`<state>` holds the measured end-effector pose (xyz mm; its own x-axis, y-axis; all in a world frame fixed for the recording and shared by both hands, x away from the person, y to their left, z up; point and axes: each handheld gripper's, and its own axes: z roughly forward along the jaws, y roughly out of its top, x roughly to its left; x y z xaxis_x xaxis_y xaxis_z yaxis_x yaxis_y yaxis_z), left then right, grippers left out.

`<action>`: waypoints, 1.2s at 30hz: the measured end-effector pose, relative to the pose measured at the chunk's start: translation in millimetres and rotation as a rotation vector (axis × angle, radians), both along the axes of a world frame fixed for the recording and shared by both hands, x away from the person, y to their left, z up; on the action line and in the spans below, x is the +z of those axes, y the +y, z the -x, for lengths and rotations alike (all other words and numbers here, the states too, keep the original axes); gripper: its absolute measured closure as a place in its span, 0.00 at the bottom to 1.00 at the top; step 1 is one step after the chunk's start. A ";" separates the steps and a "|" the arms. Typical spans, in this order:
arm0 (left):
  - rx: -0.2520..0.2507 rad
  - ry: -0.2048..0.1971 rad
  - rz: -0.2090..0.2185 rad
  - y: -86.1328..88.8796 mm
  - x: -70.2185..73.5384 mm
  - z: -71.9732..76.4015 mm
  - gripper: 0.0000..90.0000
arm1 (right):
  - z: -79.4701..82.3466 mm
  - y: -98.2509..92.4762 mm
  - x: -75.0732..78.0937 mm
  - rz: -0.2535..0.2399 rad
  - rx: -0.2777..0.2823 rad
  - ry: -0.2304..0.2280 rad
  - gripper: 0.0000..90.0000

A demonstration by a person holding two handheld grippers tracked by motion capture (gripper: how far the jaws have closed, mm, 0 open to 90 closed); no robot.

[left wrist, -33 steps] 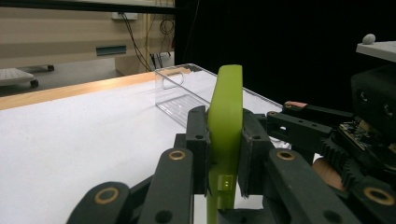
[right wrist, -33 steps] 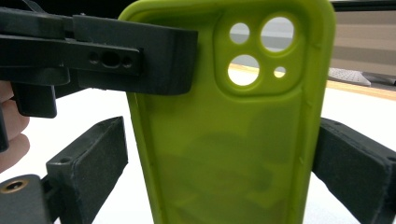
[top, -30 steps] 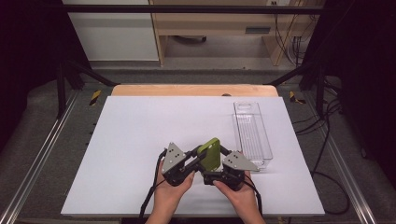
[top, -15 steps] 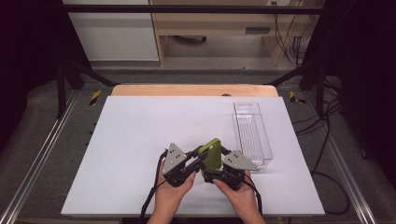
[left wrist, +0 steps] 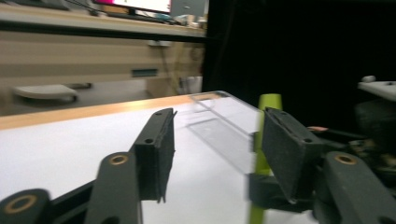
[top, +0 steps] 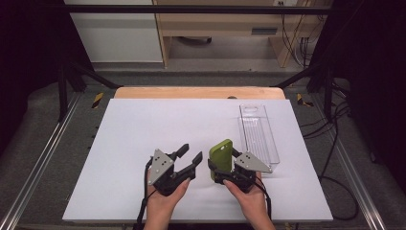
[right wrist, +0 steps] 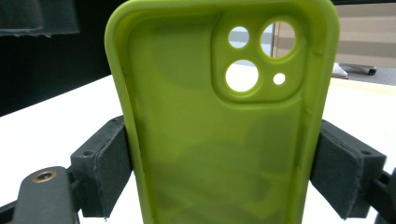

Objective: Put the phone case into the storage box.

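Observation:
A lime-green phone case [top: 221, 154] stands upright above the white table, camera cut-outs at the top. My right gripper [top: 221, 168] is shut on its two long edges. In the right gripper view the case [right wrist: 219, 140] stands between both pads [right wrist: 109, 163], its hollow inside facing the camera. My left gripper [top: 189, 154] hangs just left of the case and apart from it. Its jaws have just been opening and nothing is between them. In the left gripper view the pads [left wrist: 159, 149] stand wide and the case [left wrist: 267, 116] shows edge-on behind the right jaw.
A long clear plastic tray [top: 258, 132] lies on the white tabletop [top: 143, 124] at the right, just beyond my right gripper; it also shows as the clear tray [left wrist: 219, 130] past the left jaws. A wooden edge runs along the far side, with metal rails at both flanks.
The two grippers were together at the case. My left gripper has let go, opened and drawn off to the left. The right gripper keeps the case in about the same place.

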<state>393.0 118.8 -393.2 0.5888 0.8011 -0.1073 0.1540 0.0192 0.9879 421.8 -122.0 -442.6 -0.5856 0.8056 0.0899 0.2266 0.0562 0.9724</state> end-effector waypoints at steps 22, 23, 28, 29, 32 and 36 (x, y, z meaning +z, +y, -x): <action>0.254 0.034 -0.141 113.4 -65.1 -14.5 0.20 | 5.2 10.5 7.0 0.067 -0.044 -0.009 0.18; 0.263 0.045 -0.140 116.3 -67.6 -14.1 0.20 | 4.3 11.2 8.2 0.080 -0.049 -0.011 0.18; 0.258 0.083 -0.107 129.0 -69.4 -15.9 0.16 | -3.5 10.5 23.2 0.079 -0.071 0.002 0.18; 0.258 0.086 -0.089 132.3 -69.6 -16.2 0.15 | -6.8 9.7 27.8 0.077 -0.076 0.006 0.18; 0.265 0.107 -0.059 138.8 -71.6 -17.1 0.13 | -19.2 3.8 44.3 0.064 -0.102 0.011 0.18; 0.259 0.118 -0.061 139.8 -73.2 -17.1 0.12 | -41.6 -7.6 66.8 0.072 -0.148 0.013 0.18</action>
